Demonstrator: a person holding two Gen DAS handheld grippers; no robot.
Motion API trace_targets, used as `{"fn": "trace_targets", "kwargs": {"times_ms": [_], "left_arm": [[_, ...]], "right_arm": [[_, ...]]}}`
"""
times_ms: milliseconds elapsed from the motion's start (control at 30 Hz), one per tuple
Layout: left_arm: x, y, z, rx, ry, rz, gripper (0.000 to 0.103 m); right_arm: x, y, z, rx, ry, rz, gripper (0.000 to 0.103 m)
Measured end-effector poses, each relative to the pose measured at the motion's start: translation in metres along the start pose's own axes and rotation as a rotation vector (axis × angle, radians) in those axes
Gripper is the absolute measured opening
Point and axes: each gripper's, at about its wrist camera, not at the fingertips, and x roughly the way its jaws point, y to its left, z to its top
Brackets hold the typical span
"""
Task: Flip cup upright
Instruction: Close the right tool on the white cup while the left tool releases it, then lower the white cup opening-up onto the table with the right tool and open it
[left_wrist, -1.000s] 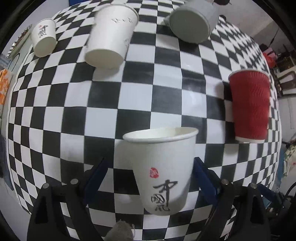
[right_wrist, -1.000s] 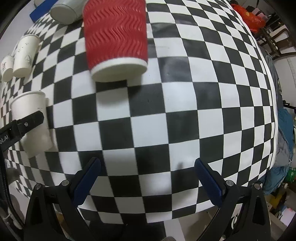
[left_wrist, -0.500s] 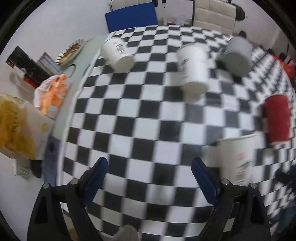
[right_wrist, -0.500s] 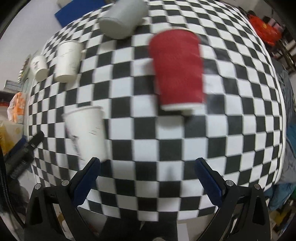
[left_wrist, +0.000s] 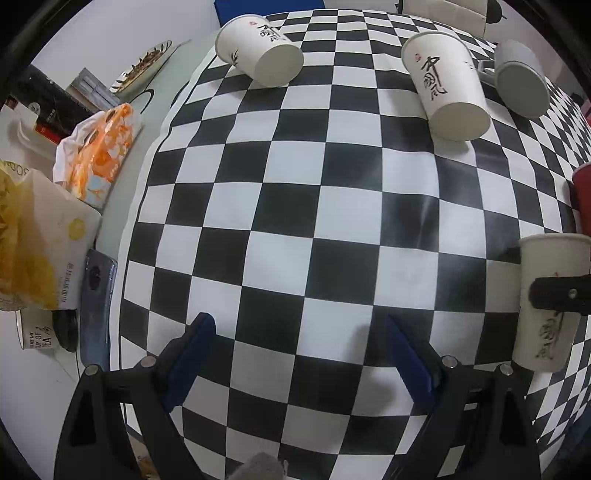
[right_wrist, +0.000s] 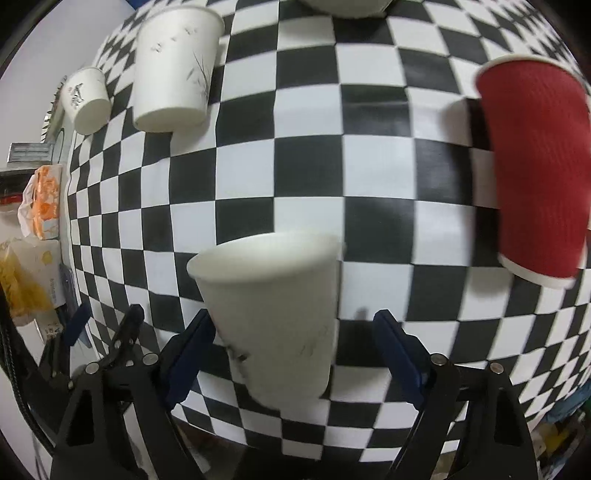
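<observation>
A white paper cup with black calligraphy (right_wrist: 273, 317) stands upright on the checkered cloth, between the open fingers of my right gripper (right_wrist: 295, 343), nearer the left finger; contact cannot be told. The same cup (left_wrist: 546, 302) shows at the right edge of the left wrist view, with a black finger of the right gripper across it. My left gripper (left_wrist: 299, 354) is open and empty over bare cloth. Two white cups (left_wrist: 443, 92) (left_wrist: 258, 48) and a grey cup (left_wrist: 517, 85) stand upside down further back. A red ribbed cup (right_wrist: 535, 173) stands upside down at the right.
The checkered cloth (left_wrist: 295, 221) ends at the left on a grey table strip. There lie an orange packet (left_wrist: 99, 147), a yellow-printed box (left_wrist: 37, 240), a phone (left_wrist: 98, 295), books and a plate (left_wrist: 144, 66). The left gripper's arm (right_wrist: 110, 343) shows left of the right gripper.
My left gripper has let go of the upright white cup and drawn back to the left. My right gripper has moved in so that the cup stands between its fingers.
</observation>
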Motion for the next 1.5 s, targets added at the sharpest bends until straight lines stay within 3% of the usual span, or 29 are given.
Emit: {"fn": "trace_targets", "kwargs": {"times_ms": [200, 433, 567, 767, 967, 1100, 1233, 1400, 1433, 1467, 1500], "left_arm": [[0.004, 0.005, 0.003, -0.017, 0.003, -0.018, 0.092], [0.003, 0.005, 0.005, -0.035, 0.007, -0.042, 0.092], [0.001, 0.006, 0.010, -0.053, 0.003, -0.058, 0.092], [0.007, 0.010, 0.020, -0.093, 0.004, -0.067, 0.092], [0.018, 0.016, 0.022, -0.106, 0.013, -0.064, 0.092], [0.024, 0.016, 0.015, -0.101, 0.019, -0.059, 0.092], [0.027, 0.019, 0.009, -0.105, 0.022, -0.049, 0.092], [0.024, 0.021, 0.005, -0.106, 0.004, -0.052, 0.092], [0.022, 0.022, 0.003, -0.107, -0.004, -0.062, 0.092], [0.019, 0.022, 0.002, -0.110, -0.014, -0.068, 0.092], [0.015, 0.022, 0.001, -0.111, -0.025, -0.069, 0.092]], "right_arm": [[0.018, 0.008, 0.013, -0.001, 0.034, -0.019, 0.069], [0.001, 0.011, 0.006, -0.004, -0.029, -0.001, 0.068], [-0.027, 0.011, 0.005, -0.020, -0.179, -0.017, 0.067], [-0.052, 0.016, -0.003, -0.069, -0.471, -0.114, 0.067], [-0.043, 0.036, -0.023, -0.164, -0.766, -0.246, 0.067], [-0.024, 0.049, -0.037, -0.200, -0.878, -0.299, 0.067], [-0.016, 0.051, -0.051, -0.225, -0.911, -0.322, 0.067], [-0.015, 0.047, -0.055, -0.201, -0.864, -0.294, 0.069], [-0.015, 0.046, -0.055, -0.189, -0.843, -0.286, 0.072], [-0.014, 0.044, -0.055, -0.181, -0.819, -0.272, 0.084], [-0.013, 0.042, -0.056, -0.169, -0.788, -0.248, 0.089]]}}
